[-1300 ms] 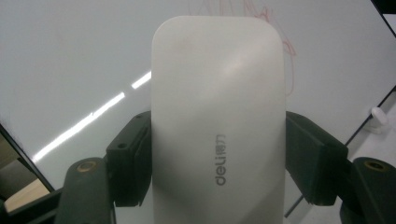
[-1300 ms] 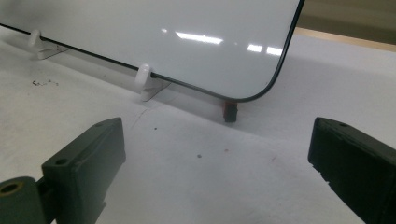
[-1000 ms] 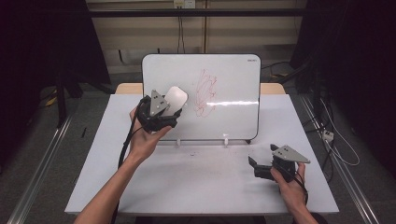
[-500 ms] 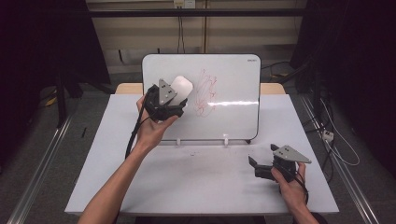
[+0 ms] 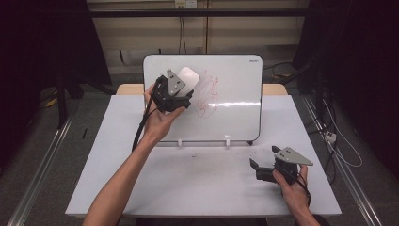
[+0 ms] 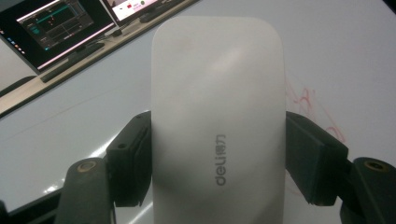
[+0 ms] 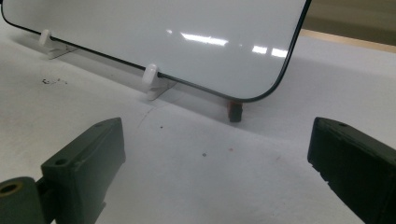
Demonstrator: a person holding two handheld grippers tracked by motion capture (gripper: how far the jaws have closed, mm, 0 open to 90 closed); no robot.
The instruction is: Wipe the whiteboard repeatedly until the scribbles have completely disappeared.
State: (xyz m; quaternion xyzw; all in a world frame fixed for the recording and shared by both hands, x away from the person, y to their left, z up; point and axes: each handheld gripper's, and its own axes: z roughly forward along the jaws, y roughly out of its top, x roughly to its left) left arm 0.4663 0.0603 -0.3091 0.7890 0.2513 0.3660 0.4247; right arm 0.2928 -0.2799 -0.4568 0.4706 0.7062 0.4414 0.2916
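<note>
Left hand-held gripper (image 6: 217,154) around eraser (image 6: 217,116), "deli" legible up close.

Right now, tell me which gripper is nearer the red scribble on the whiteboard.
Left. The left gripper, shut on the eraser, is raised at the whiteboard just left of the red scribble. The right gripper sits open, low on the table near its front right corner.

A lab-like recording space: black curtains (image 5: 42,42), floor rails (image 5: 40,172), loose cables (image 5: 336,141), computer monitors (image 6: 51,23)
</note>
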